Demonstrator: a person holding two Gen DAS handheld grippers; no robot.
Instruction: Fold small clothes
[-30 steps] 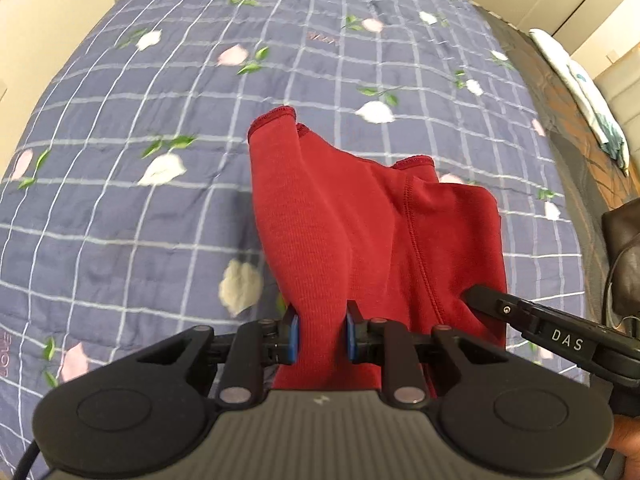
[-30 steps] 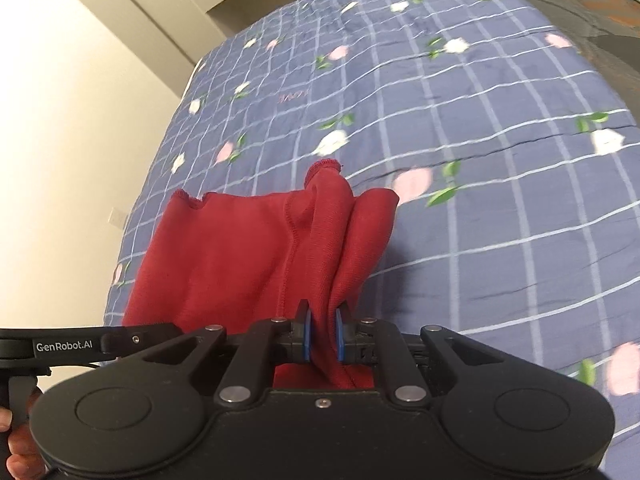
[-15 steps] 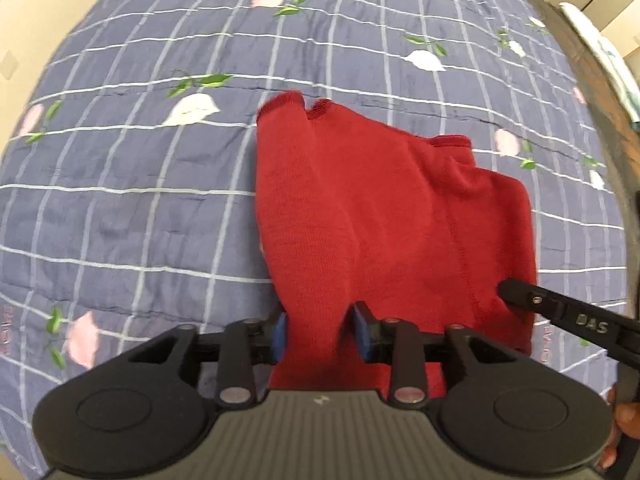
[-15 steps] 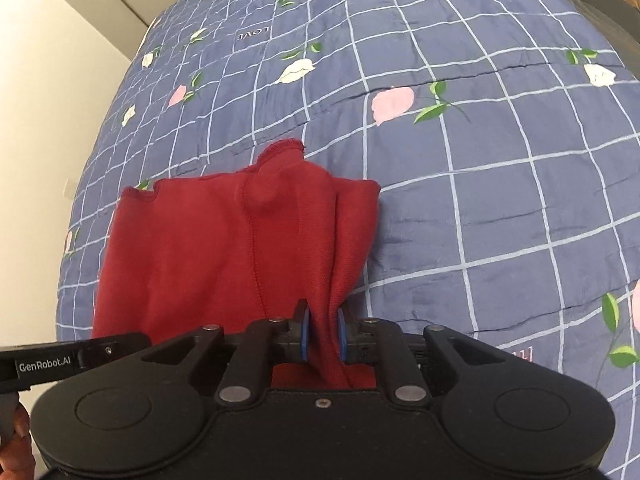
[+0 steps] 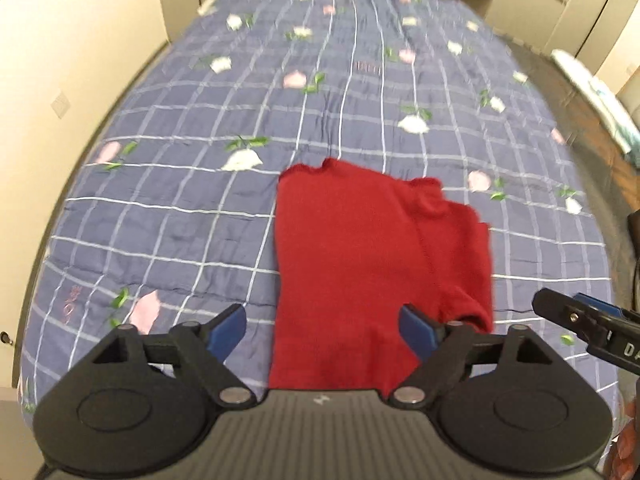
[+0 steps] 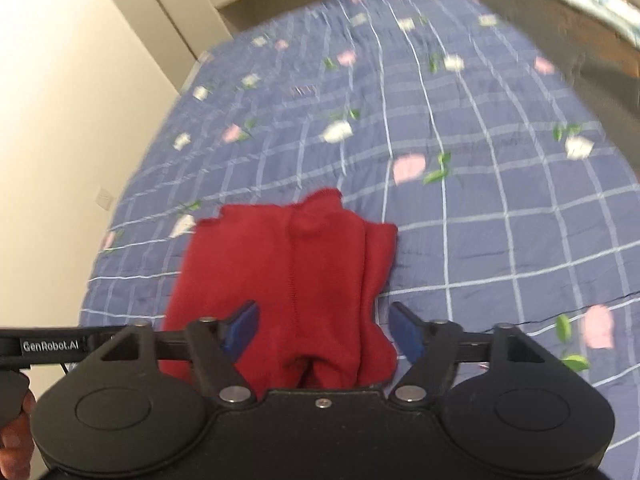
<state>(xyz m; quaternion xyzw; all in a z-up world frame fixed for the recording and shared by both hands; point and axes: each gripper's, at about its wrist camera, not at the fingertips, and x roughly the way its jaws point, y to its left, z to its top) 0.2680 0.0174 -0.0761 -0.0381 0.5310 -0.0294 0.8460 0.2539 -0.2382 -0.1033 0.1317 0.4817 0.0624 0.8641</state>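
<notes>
Blue checked quilt (image 5: 200,240): red garment (image 5: 360,260) released, lying folded.
L gripper (image 5: 324,330) & R gripper (image 6: 322,322) now spread wide, cloth just ahead — fold step looks done.

Left wrist fisheye looking forward and down over the left gripper (image 5: 322,330) along the checked bedspread (image 5: 200,208), close above the red garment (image 5: 360,260), right wrist view likewise over the right gripper (image 6: 324,330), both sharing garment, bedspread and far wall
</notes>
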